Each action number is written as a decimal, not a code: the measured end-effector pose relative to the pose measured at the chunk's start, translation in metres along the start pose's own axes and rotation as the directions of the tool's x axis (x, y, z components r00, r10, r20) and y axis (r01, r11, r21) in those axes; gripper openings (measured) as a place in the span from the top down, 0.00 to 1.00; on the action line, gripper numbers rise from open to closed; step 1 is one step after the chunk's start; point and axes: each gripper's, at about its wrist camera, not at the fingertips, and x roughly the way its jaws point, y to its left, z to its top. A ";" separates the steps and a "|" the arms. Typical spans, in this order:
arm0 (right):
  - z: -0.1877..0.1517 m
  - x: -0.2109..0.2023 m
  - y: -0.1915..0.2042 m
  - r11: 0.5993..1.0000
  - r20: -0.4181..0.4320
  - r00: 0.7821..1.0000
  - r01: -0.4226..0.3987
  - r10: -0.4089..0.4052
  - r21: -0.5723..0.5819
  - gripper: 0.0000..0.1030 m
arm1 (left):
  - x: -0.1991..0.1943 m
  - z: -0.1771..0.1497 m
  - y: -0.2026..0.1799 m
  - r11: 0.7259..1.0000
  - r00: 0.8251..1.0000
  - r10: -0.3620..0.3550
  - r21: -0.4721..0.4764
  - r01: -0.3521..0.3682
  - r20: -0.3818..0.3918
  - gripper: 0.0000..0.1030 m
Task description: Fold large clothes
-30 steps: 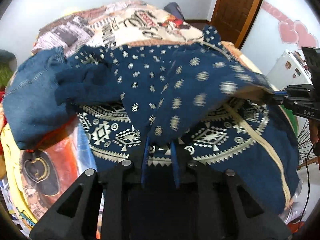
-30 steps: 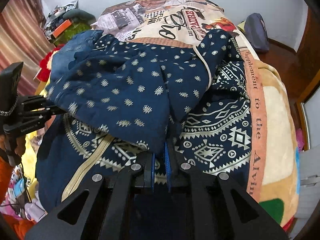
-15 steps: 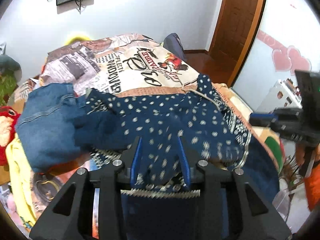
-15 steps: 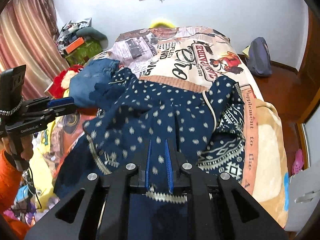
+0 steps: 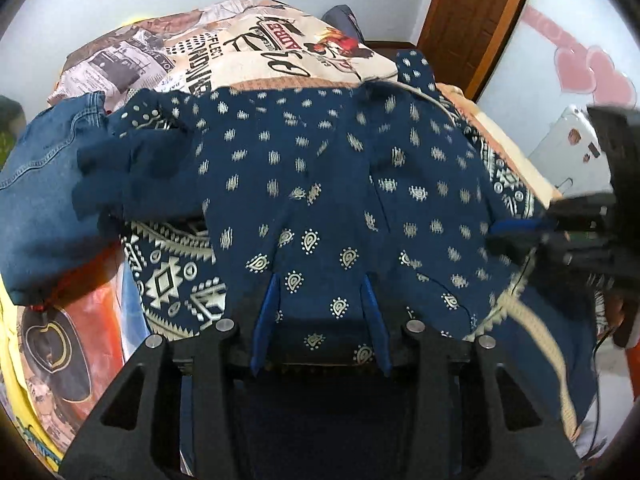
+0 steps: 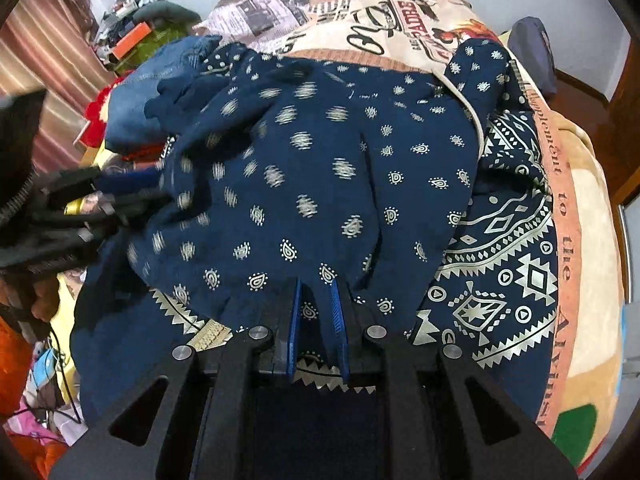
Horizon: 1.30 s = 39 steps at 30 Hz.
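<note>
Navy paisley-printed cotton garment [image 5: 328, 184] lies half-folded across the bed's near edge, its upper layer laid over, the left gripper [image 5: 320, 300] just spreading loose around it, the right gripper [image 6: 318, 308] pinching its hem, further folds remaining.

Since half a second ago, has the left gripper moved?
Yes: left gripper sank toward the bed; less door shows. Jaws have just been opening, cloth between them.

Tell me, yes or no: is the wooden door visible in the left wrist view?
Yes, the brown wooden door stands at the upper right, behind the bed.
</note>
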 end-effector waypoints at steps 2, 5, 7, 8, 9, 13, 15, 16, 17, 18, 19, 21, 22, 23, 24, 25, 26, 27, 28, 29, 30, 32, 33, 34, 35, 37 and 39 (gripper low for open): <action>0.003 -0.005 -0.002 1.000 0.004 1.000 0.002 -0.002 0.010 0.86 | -0.006 0.000 0.001 1.000 1.000 -0.001 0.000 0.001 0.005 0.59; 0.009 -0.017 -0.006 1.000 0.035 0.999 0.023 -0.024 0.018 0.86 | -0.026 0.005 0.009 1.000 0.999 0.002 -0.024 -0.001 0.049 0.46; 0.014 -0.024 -0.010 0.999 0.064 0.997 0.040 -0.041 0.025 0.84 | -0.045 0.012 0.021 0.998 0.993 0.029 -0.061 -0.022 0.114 0.36; 0.017 -0.027 -0.013 0.998 0.079 0.995 0.052 -0.054 0.029 0.80 | -0.052 0.014 0.028 0.996 0.989 0.042 -0.078 -0.031 0.141 0.32; 0.020 -0.032 -0.017 0.997 0.102 0.992 0.067 -0.071 0.037 0.78 | -0.058 0.016 0.035 0.994 0.985 0.058 -0.098 -0.042 0.163 0.30; 0.027 -0.045 -0.036 0.990 0.175 0.977 0.105 -0.120 0.091 0.57 | -0.073 0.022 0.082 0.970 0.969 0.143 -0.223 -0.096 0.203 0.24; 0.034 -0.046 -0.045 0.982 0.187 0.969 0.138 -0.161 0.126 0.51 | -0.068 0.021 0.108 0.950 0.969 0.168 -0.291 -0.109 0.183 0.24; 0.037 -0.046 -0.052 0.975 0.189 0.964 0.160 -0.188 0.151 0.49 | -0.063 0.018 0.124 0.937 0.972 0.163 -0.336 -0.100 0.167 0.24; 0.039 -0.045 -0.059 0.970 0.191 0.960 0.174 -0.206 0.172 0.48 | -0.059 0.016 0.134 0.927 0.976 0.151 -0.364 -0.084 0.159 0.24; 0.040 -0.044 -0.067 0.965 0.189 0.958 0.179 -0.215 0.193 0.48 | -0.053 0.012 0.146 0.913 0.980 0.128 -0.403 -0.058 0.150 0.24; 0.043 -0.041 -0.075 0.960 0.183 0.958 0.178 -0.219 0.215 0.48 | -0.048 0.011 0.154 0.904 0.983 0.111 -0.426 -0.040 0.143 0.24; 0.047 -0.033 -0.090 0.952 0.164 0.963 0.167 -0.213 0.257 0.48 | -0.031 0.005 0.168 0.881 0.991 0.057 -0.473 0.009 0.124 0.24; 0.049 -0.029 -0.097 0.948 0.152 0.965 0.164 -0.211 0.274 0.48 | -0.025 0.002 0.171 0.874 0.992 0.037 -0.485 0.025 0.118 0.24; 0.048 -0.027 -0.101 0.945 0.145 0.967 0.162 -0.209 0.286 0.48 | -0.018 0.001 0.175 0.868 0.994 0.020 -0.496 0.038 0.111 0.24; 0.049 -0.023 -0.107 0.941 0.135 0.969 0.158 -0.206 0.297 0.48 | -0.011 0.000 0.177 0.863 0.994 0.009 -0.503 0.045 0.105 0.24; 0.051 -0.018 -0.113 0.937 0.118 0.972 0.157 -0.202 0.312 0.48 | -0.002 0.000 0.177 0.859 0.995 -0.009 -0.509 0.059 0.099 0.24; 0.053 -0.014 -0.118 0.934 0.108 0.975 0.152 -0.196 0.323 0.48 | 0.005 0.002 0.178 0.856 0.995 -0.026 -0.512 0.072 0.097 0.24; 0.055 -0.010 -0.122 0.931 0.098 0.977 0.147 -0.190 0.333 0.48 | 0.009 0.003 0.179 0.853 0.994 -0.044 -0.515 0.089 0.099 0.24; 0.055 -0.007 -0.125 0.931 0.093 0.978 0.143 -0.184 0.337 0.48 | 0.018 0.006 0.182 0.844 0.992 -0.073 -0.523 0.116 0.102 0.24; 0.057 -0.004 -0.128 0.929 0.085 0.980 0.140 -0.179 0.343 0.48 | 0.024 0.007 0.183 0.838 0.991 -0.087 -0.531 0.128 0.101 0.24; 0.059 -0.001 -0.131 0.928 0.080 0.981 0.137 -0.175 0.347 0.48 | 0.033 0.010 0.185 0.828 0.990 -0.104 -0.543 0.142 0.100 0.24; 0.064 0.007 -0.138 0.925 0.072 0.982 0.137 -0.174 0.355 0.48 | 0.046 0.012 0.188 0.819 0.987 -0.129 -0.551 0.160 0.094 0.24; 0.067 0.010 -0.141 0.924 0.075 0.980 0.144 -0.182 0.355 0.48 | 0.055 0.013 0.189 0.814 0.988 -0.134 -0.559 0.157 0.081 0.24; 0.069 0.012 -0.143 0.923 0.076 0.978 0.154 -0.192 0.354 0.48 | 0.062 0.014 0.191 0.809 0.988 -0.138 -0.567 0.152 0.067 0.24; 0.071 0.015 -0.146 0.920 0.071 0.977 0.163 -0.200 0.356 0.48 | 0.067 0.013 0.191 0.805 0.988 -0.146 -0.573 0.153 0.058 0.24; 0.075 0.023 -0.153 0.915 0.052 0.979 0.163 -0.196 0.369 0.48 | 0.076 0.013 0.190 0.801 0.984 -0.167 -0.575 0.168 0.055 0.24; 0.073 0.029 -0.158 0.911 0.034 0.982 0.162 -0.188 0.379 0.48 | 0.075 0.015 0.187 0.813 0.984 -0.165 -0.556 0.173 0.064 0.24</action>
